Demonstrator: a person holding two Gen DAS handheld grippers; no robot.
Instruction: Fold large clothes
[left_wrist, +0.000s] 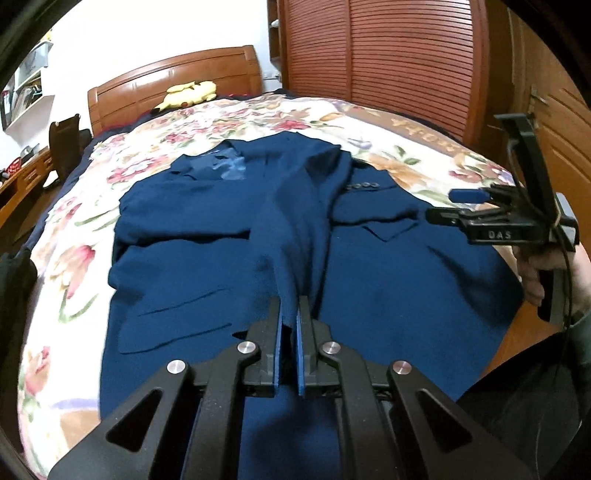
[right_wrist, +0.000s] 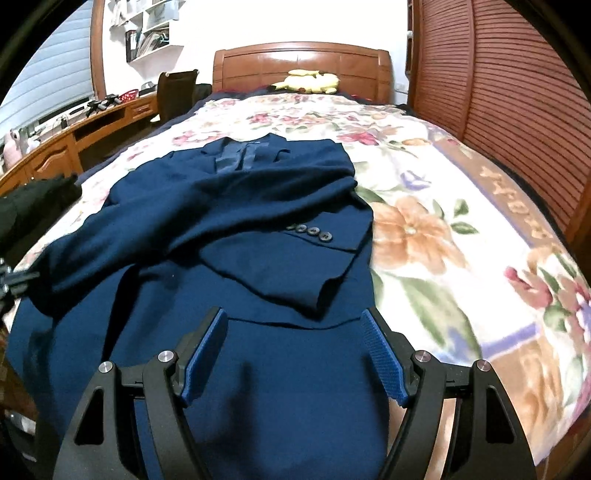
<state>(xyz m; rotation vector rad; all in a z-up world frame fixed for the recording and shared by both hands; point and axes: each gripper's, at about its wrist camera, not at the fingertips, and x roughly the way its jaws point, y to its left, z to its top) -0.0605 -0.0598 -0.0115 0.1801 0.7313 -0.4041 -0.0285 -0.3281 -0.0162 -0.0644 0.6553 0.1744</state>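
Note:
A navy blue suit jacket (left_wrist: 207, 266) lies spread on the bed, collar toward the headboard. My left gripper (left_wrist: 291, 310) is shut on a sleeve (left_wrist: 299, 221) of the jacket, pulled up in a ridge over its middle. My right gripper (right_wrist: 291, 325) is open and empty, low over the jacket's lower part (right_wrist: 266, 369); it also shows in the left wrist view (left_wrist: 448, 205) at the right. The other sleeve (right_wrist: 314, 243), with several cuff buttons, lies folded across the jacket front.
The floral bedspread (right_wrist: 424, 229) covers the bed. A wooden headboard (right_wrist: 303, 62) with a yellow plush toy (right_wrist: 310, 83) is at the far end. A slatted wooden wardrobe (right_wrist: 498, 92) stands on the right, a desk and chair (right_wrist: 177, 92) on the left.

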